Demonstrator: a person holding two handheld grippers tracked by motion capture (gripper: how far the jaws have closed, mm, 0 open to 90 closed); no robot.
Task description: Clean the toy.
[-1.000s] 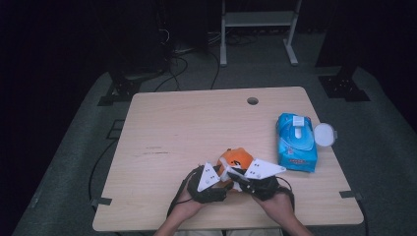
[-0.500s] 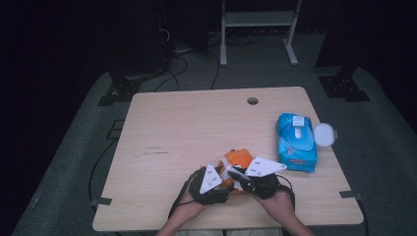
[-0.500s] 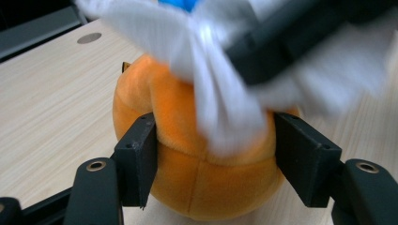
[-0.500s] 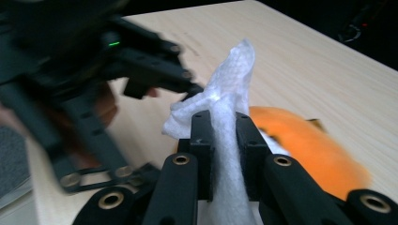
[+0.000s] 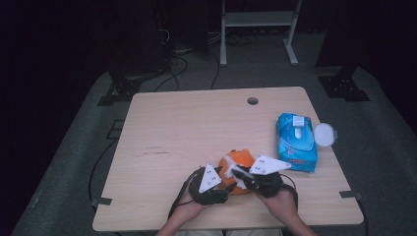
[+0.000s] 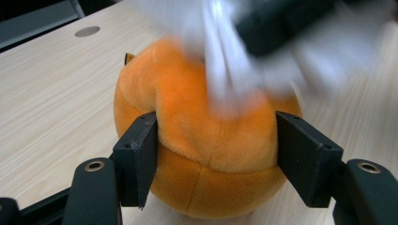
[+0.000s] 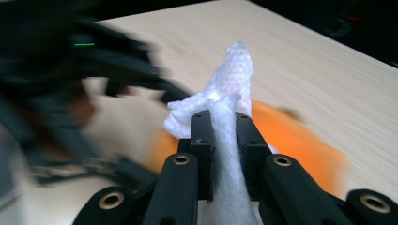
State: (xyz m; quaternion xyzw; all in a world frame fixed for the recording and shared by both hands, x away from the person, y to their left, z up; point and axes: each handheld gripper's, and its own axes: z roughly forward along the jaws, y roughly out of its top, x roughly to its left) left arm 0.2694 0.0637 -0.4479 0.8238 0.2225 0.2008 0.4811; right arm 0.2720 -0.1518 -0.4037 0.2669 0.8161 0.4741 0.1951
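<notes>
A pale wood-grain surface (image 5: 196,132) stands in a dim room with cables and a metal stand on the grey floor behind it. Near the surface's front edge sits a round orange plush toy (image 6: 202,154), its short fuzzy pile divided by a seam that runs across its lower half, with a small dark tab at its top. The left gripper (image 6: 216,159) has its jaws spread around the plush toy, one pressing each flank. The right gripper (image 7: 219,140) has its jaws pressed together on a white wet wipe (image 7: 225,108), whose dimpled, crumpled sheet rises in a peak above the jaws and lies over the top of the plush toy; in the left gripper view the wipe is blurred. In the high view both hands meet at the toy, and a blue wipes pack (image 5: 296,141) lies well apart at the right, with a white round lid (image 5: 325,133) just beside it.
</notes>
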